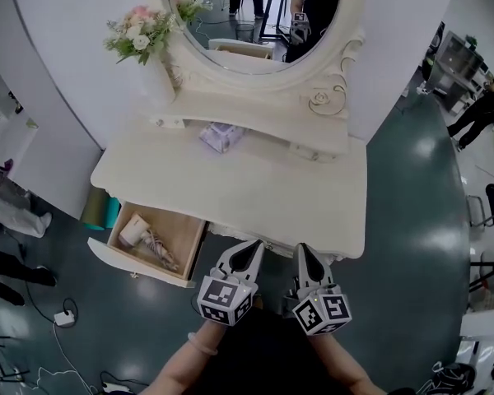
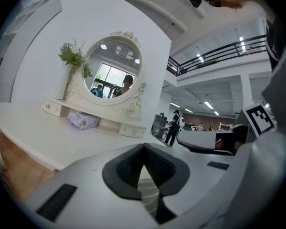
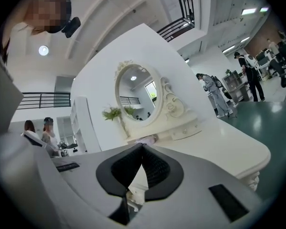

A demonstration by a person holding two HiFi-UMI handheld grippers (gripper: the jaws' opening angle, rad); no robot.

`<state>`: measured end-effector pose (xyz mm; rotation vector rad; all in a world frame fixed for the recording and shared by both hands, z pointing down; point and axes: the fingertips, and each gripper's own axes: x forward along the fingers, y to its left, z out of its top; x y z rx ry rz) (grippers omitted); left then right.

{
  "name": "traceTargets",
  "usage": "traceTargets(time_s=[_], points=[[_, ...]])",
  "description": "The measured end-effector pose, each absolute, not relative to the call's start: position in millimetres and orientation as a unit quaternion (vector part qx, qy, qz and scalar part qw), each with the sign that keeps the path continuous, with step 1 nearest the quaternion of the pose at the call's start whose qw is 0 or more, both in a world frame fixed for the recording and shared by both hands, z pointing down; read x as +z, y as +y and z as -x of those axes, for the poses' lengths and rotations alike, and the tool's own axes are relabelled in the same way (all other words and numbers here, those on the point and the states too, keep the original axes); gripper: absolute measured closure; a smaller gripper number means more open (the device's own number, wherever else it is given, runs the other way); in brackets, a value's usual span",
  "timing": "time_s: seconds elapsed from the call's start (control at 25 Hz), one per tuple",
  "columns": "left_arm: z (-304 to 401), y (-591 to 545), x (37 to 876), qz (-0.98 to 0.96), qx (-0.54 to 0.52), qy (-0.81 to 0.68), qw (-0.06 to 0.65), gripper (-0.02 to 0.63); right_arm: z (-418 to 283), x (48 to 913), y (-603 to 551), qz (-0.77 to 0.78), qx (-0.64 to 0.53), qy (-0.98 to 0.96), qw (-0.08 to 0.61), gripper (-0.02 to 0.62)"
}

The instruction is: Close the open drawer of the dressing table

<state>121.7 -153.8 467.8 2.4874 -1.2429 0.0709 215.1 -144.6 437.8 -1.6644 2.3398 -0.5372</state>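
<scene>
The white dressing table stands in front of me with its oval mirror. Its left drawer is pulled open, showing a wooden bottom with a white hair dryer and a patterned item inside. My left gripper is shut and empty at the table's front edge, just right of the drawer. My right gripper is beside it, also shut and empty. In the left gripper view the left gripper points over the tabletop. The right gripper faces the mirror.
A vase of flowers and a lilac pouch sit at the back of the table. On the floor, a teal object lies left of the table and a power strip with cables further left. People stand at far right.
</scene>
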Motion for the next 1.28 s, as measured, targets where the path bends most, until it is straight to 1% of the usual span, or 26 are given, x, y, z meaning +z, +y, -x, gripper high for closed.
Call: traceTargets(time_s=[0.2, 0.76, 1.28], points=[[-122, -153, 468, -0.88, 0.039, -0.442, 0.167, 0.584, -210, 439, -146, 0.562, -0.183, 0.8, 0.104, 0.569], [-112, -153, 472, -0.867, 0.042, -0.468, 0.165, 0.583, -203, 446, -145, 0.552, -0.195, 0.804, 0.101, 0.569], [-37, -130, 474, -0.811, 0.039, -0.558, 0.174, 0.583, -120, 462, -137, 0.459, -0.236, 0.854, 0.063, 0.569]])
